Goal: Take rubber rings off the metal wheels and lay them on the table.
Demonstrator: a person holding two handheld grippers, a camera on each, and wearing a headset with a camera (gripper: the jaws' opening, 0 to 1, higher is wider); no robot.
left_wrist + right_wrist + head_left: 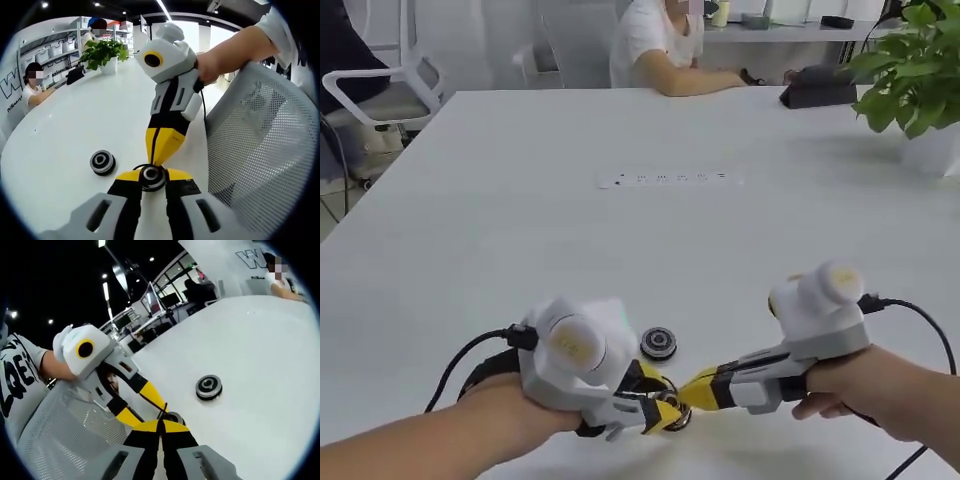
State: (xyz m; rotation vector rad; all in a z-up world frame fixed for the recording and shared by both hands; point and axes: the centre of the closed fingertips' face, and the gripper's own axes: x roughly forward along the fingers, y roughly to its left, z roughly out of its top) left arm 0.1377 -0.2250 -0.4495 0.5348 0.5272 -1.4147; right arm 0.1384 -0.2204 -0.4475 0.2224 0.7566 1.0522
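Observation:
My left gripper (668,408) is shut on a small metal wheel (152,177), held just above the white table (620,250) near its front edge. A thin black rubber ring (136,167) is pulled partly off this wheel. My right gripper (688,393) comes in from the right, tip to tip with the left one. In the left gripper view the right gripper (160,161) is shut, pinching the ring at the wheel's edge. A second wheel (658,343) with its black ring on lies flat on the table just beyond both grippers, and the right gripper view has this second wheel (209,386) past the held wheel (173,417).
A white power strip (670,178) lies mid-table. A potted plant (910,70) stands at the far right, with a dark case (817,88) beside it. A person (665,50) sits at the far end. A mesh chair (260,140) stands behind me.

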